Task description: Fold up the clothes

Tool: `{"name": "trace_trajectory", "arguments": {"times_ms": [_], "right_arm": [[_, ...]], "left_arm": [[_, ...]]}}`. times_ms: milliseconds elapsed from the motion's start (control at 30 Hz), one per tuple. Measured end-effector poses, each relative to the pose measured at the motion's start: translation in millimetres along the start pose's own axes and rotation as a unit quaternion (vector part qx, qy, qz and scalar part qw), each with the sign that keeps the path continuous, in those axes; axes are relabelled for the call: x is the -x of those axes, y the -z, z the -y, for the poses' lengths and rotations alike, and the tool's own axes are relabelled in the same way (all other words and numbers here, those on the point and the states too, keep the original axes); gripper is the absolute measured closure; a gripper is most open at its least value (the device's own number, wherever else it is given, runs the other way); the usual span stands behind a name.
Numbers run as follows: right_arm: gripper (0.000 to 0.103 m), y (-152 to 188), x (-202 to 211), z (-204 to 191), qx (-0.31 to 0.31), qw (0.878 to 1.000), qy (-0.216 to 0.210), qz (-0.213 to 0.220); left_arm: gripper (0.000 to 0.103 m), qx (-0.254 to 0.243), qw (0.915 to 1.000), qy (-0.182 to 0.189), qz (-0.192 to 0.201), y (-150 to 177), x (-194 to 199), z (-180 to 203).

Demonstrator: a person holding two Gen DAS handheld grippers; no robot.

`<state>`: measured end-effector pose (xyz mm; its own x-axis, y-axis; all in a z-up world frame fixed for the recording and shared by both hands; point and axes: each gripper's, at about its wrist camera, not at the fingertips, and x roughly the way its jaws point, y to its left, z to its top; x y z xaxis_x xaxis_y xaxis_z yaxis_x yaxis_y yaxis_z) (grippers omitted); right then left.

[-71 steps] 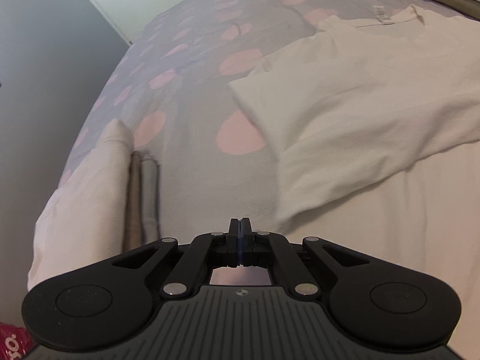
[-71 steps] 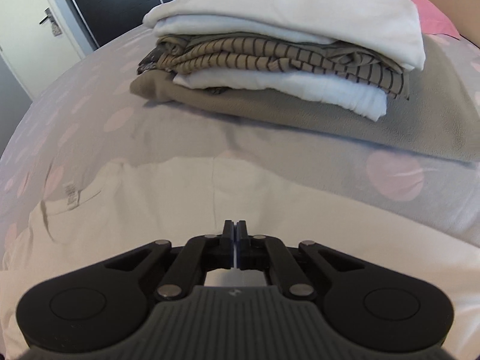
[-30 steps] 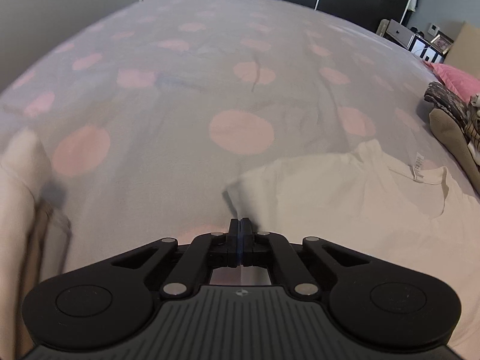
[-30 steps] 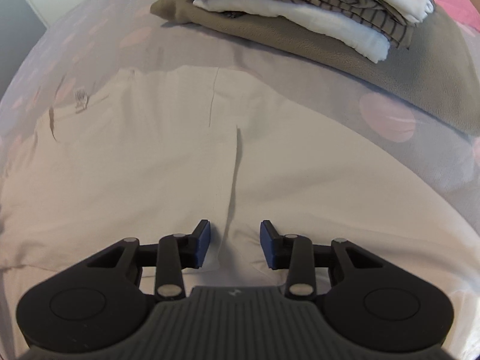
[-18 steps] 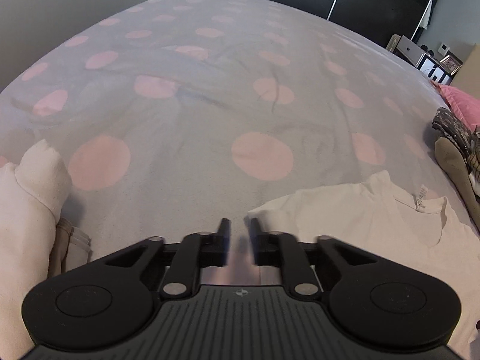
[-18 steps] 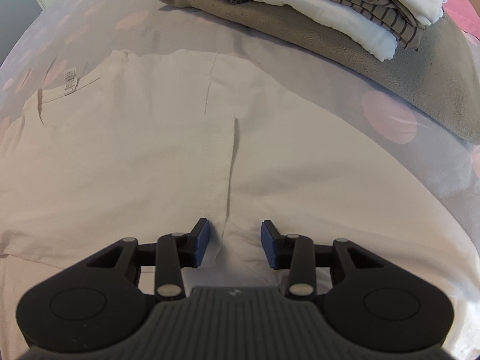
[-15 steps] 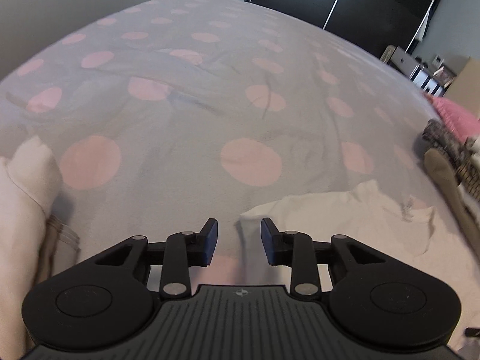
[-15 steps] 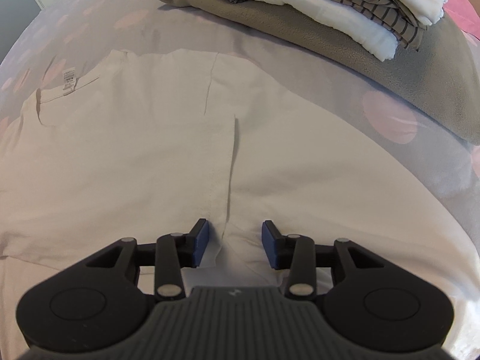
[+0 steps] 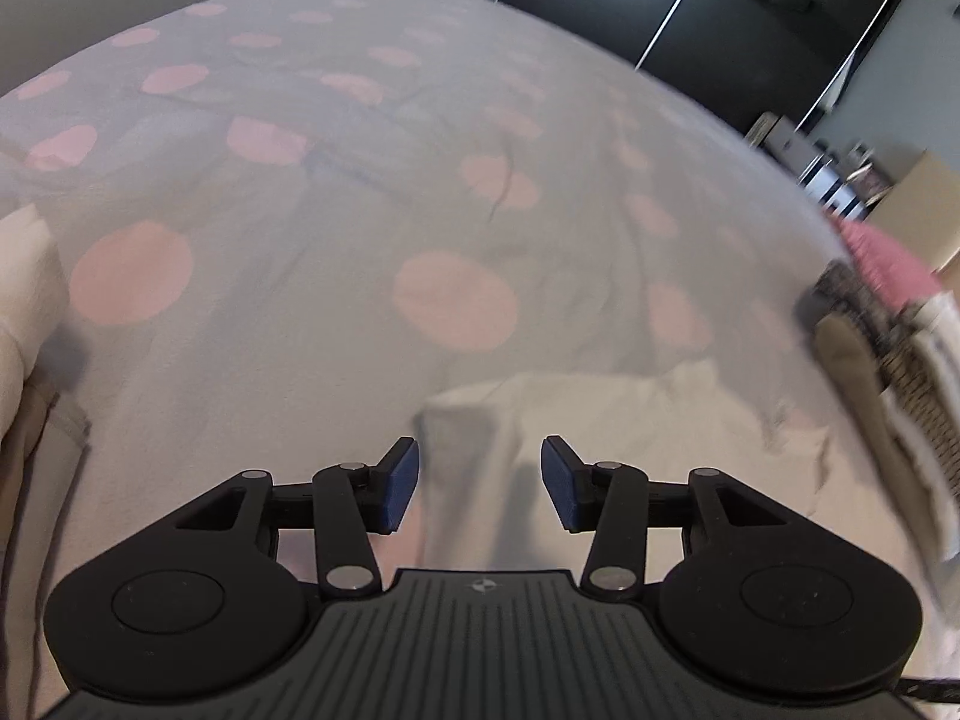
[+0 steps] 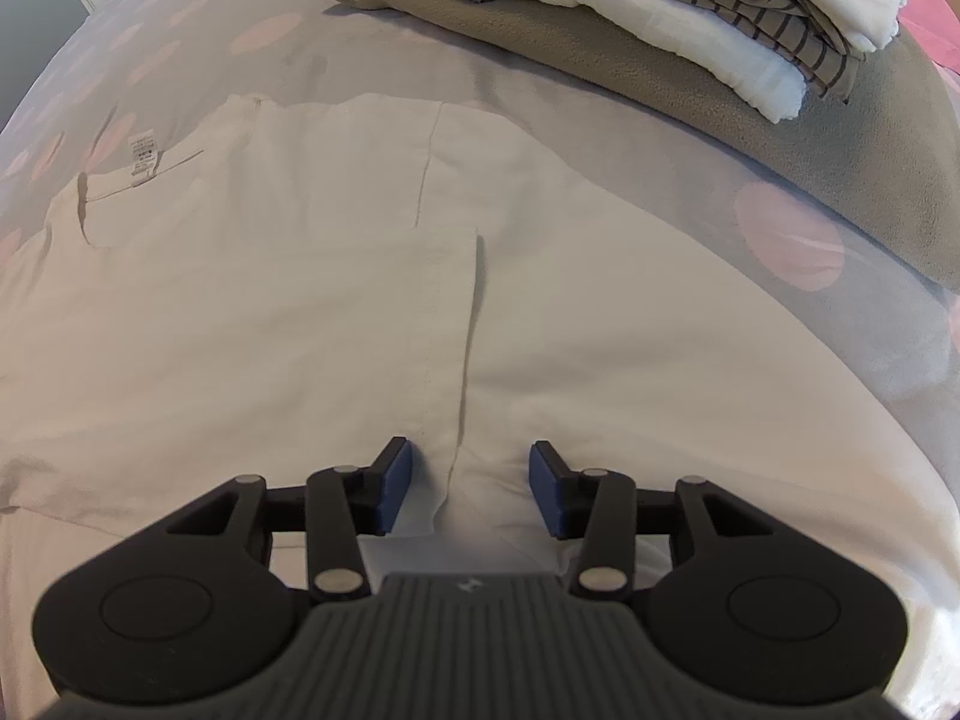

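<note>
A cream T-shirt point(image 10: 270, 312) lies flat on the spotted bedspread, neck label at the far left, one sleeve folded inward so its hem point(image 10: 465, 324) runs down the middle. My right gripper point(image 10: 471, 489) hovers over the lower end of that hem, its jaws opening, the cloth edge between the blue pads but untouched. In the left wrist view the shirt's other sleeve corner point(image 9: 474, 420) lies just ahead of my left gripper point(image 9: 480, 483), whose jaws are also opening with nothing pressed between them.
A stack of folded clothes point(image 10: 660, 18), striped, white and olive, sits at the far right of the bed. Another folded cream garment point(image 9: 24, 312) lies at the left. The grey bedspread point(image 9: 360, 210) with pink dots stretches beyond. Dark wardrobe doors point(image 9: 720, 6) stand behind.
Both grippers went from shut to open, the left in the last second. The left view rolled and drew closer over the sleeve corner. The right gripper stayed over the folded hem, widening slightly.
</note>
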<state>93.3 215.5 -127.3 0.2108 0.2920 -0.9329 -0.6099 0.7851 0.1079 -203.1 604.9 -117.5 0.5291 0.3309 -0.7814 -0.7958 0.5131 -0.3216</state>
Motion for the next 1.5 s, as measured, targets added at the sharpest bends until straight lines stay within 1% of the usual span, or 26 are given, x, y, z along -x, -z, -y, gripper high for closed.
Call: {"name": "trace_trajectory", "arguments": {"times_ms": [33,100,133,167,233,333,467,533,567,600,700,767,800,867,933,1067,1167,1300,1367,1400,1433,1500], "right_arm": [[0.055,0.3,-0.3,-0.4,0.001,1.0,0.0,0.0],[0.055,0.5,-0.6,-1.9,0.004,1.0,0.002,0.0],[0.055,0.5,-0.6,-2.8,0.007,1.0,0.004,0.0],[0.056,0.5,-0.6,-3.7,0.01,1.0,0.006,0.001],[0.057,0.7,-0.4,-6.1,0.018,1.0,0.01,0.001],[0.057,1.9,-0.8,-8.7,0.03,0.999,0.015,0.001],[0.057,2.5,-0.6,-9.2,0.034,0.999,0.016,0.0],[0.057,2.9,0.5,-9.6,0.035,0.999,0.018,0.0],[0.058,2.9,2.0,-9.0,0.033,0.999,0.019,0.0],[0.058,2.5,4.1,-7.8,0.03,0.999,0.019,0.0],[0.059,1.6,12.8,1.1,0.002,1.0,0.013,0.003],[0.06,0.7,18.7,9.1,-0.031,1.0,-0.006,0.004],[0.063,0.8,20.9,11.4,-0.043,0.999,-0.016,0.004],[0.065,2.2,24.9,13.0,-0.059,0.998,-0.035,0.002],[0.068,4.0,27.0,10.8,-0.066,0.997,-0.05,-0.002],[0.069,11.5,25.2,4.5,-0.08,0.993,-0.083,-0.026],[0.069,20.5,17.3,2.8,-0.09,0.992,-0.079,-0.042],[0.07,24.1,6.7,9.8,-0.117,0.99,-0.078,-0.024],[0.082,20.6,7.4,9.6,-0.121,0.99,-0.074,-0.015],[0.094,18.9,7.8,9.5,-0.122,0.99,-0.071,-0.01],[0.098,17.2,8.5,9.2,-0.124,0.99,-0.069,-0.005],[0.099,14.0,14.8,6.9,-0.124,0.99,-0.067,0.003]], "left_arm": [[0.062,-0.004,0.9999,-0.011,-0.012,3.2,-5.0,-0.1],[0.075,-0.033,0.999,-0.031,-0.008,9.8,-9.1,4.0],[0.083,-0.043,0.9987,-0.028,-0.004,10.9,-8.7,5.7],[0.1,-0.045,0.9987,-0.024,0.006,9.5,-5.3,7.5],[0.101,-0.049,0.9983,-0.017,0.026,6.4,2.1,11.2],[0.101,-0.083,0.9952,-0.02,0.047,-2.8,12.7,20.2],[0.101,-0.102,0.993,-0.059,0.01,3.4,-6.5,16.0],[0.093,-0.111,0.9904,-0.08,0.019,6.3,-4.8,17.9],[0.086,-0.116,0.9888,-0.09,0.025,7.7,-3.8,18.9],[0.083,-0.115,0.9879,-0.1,0.029,6.8,0.2,18.0],[0.082,-0.095,0.9902,-0.098,0.032,3.8,15.4,10.2],[0.082,-0.108,0.9891,-0.095,0.031,9.4,25.4,10.2],[0.082,-0.115,0.9884,-0.094,0.031,12.3,30.3,10.3],[0.082,-0.142,0.9854,-0.091,0.025,23.6,40.0,11.6],[0.082,-0.169,0.9815,-0.087,0.02,35.2,49.5,13.0],[0.08,-0.23,0.969,-0.089,0.007,62.9,68.7,15.3],[0.08,-0.261,0.9611,-0.09,-0.003,82.4,82.1,15.7],[0.079,-0.309,0.9458,-0.098,-0.009,108.6,92.9,19.8],[0.079,-0.331,0.9376,-0.106,-0.01,119.4,93.3,23.0],[0.078,-0.341,0.9333,-0.11,-0.009,124.2,92.9,24.9],[0.078,-0.353,0.9285,-0.115,-0.008,128.5,92.2,26.9],[0.075,-0.379,0.9179,-0.118,-0.007,137.2,91.0,30.7]]}}
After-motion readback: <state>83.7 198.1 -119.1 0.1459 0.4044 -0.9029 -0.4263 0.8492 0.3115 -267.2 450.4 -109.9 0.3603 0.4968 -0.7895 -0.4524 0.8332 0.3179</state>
